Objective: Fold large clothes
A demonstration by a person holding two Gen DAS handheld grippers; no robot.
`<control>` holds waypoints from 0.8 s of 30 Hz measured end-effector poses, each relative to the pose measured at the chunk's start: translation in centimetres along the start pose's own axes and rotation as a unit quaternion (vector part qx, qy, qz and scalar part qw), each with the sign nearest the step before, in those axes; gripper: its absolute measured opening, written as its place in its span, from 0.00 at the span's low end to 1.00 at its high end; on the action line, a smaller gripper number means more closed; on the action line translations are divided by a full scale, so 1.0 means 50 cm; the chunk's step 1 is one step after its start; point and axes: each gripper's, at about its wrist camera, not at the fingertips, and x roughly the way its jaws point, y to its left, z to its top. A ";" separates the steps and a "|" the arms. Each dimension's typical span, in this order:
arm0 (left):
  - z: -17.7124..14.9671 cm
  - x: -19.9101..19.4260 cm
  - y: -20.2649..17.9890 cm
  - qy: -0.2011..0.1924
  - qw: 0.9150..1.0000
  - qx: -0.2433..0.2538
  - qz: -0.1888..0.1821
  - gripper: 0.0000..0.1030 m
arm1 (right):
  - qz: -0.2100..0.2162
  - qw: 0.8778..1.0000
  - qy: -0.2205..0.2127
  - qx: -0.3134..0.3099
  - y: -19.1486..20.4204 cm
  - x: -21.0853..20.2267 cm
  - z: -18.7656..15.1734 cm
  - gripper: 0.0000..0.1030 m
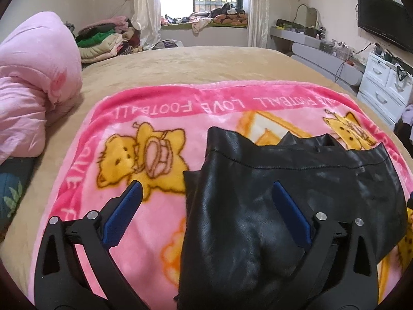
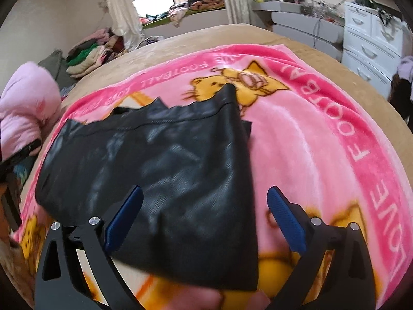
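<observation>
A black shiny leather-like garment lies folded on a pink cartoon blanket on the bed. My left gripper is open over the garment's left edge, with one blue finger over the blanket and the other over the black fabric. In the right wrist view the same garment lies left of centre. My right gripper is open over the garment's right edge, and nothing is held between its fingers. The blanket spreads to the right.
A rolled pink quilt lies at the bed's left. The tan bedsheet extends beyond the blanket. Piled clothes sit by the window. A white drawer unit and a wall TV stand on the right.
</observation>
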 end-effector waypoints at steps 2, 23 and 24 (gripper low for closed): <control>-0.006 -0.007 0.006 0.004 1.000 -0.008 -0.003 0.91 | 0.004 1.000 0.005 -0.007 0.007 -0.003 -0.008 0.94; -0.172 0.050 0.112 0.110 0.967 -0.184 -0.138 0.91 | 0.062 0.994 0.047 0.077 -0.062 0.027 -0.077 0.93; -0.175 0.053 0.112 0.111 0.963 -0.192 -0.151 0.91 | 0.071 0.992 0.052 0.087 -0.069 0.034 -0.080 0.85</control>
